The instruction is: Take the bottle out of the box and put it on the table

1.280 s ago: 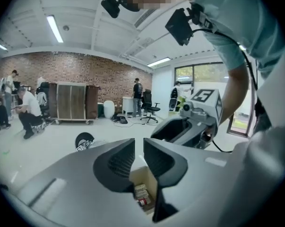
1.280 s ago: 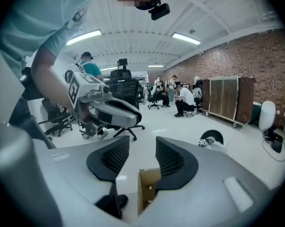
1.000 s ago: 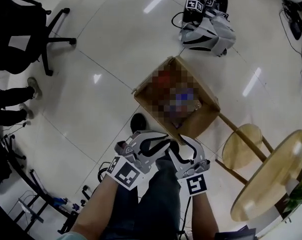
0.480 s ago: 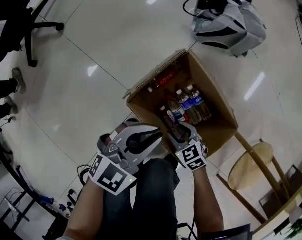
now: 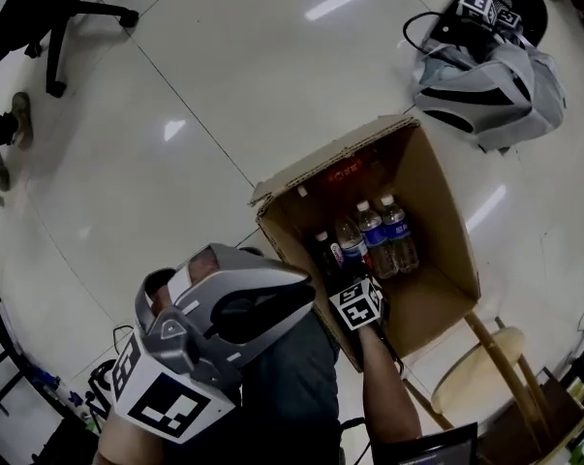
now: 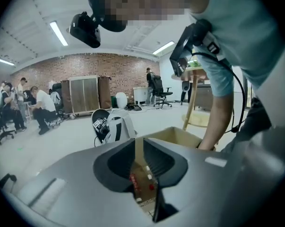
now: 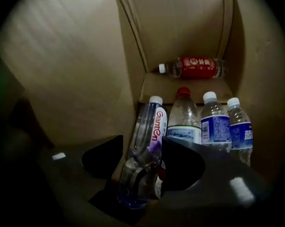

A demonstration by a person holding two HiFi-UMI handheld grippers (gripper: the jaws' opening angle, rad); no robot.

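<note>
Progress near zero: clear plastic bottle with purple label [image 7: 151, 124] sits lower centre in the brown cardboard box [image 7: 62, 70], right gripper [image 7: 142, 144] jaws just opening around it without pinching, left gripper [image 6: 139, 148] barely apart and empty, lift-out and set-down both left

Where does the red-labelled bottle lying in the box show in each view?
Head view: red-labelled bottle upper centre, inside the cardboard box, by its far wall.
Left gripper view: probably the red patch low centre, seen through the gap between the jaws.
Right gripper view: upper centre, lying on its side.
Shared landmark: that cardboard box.
</note>
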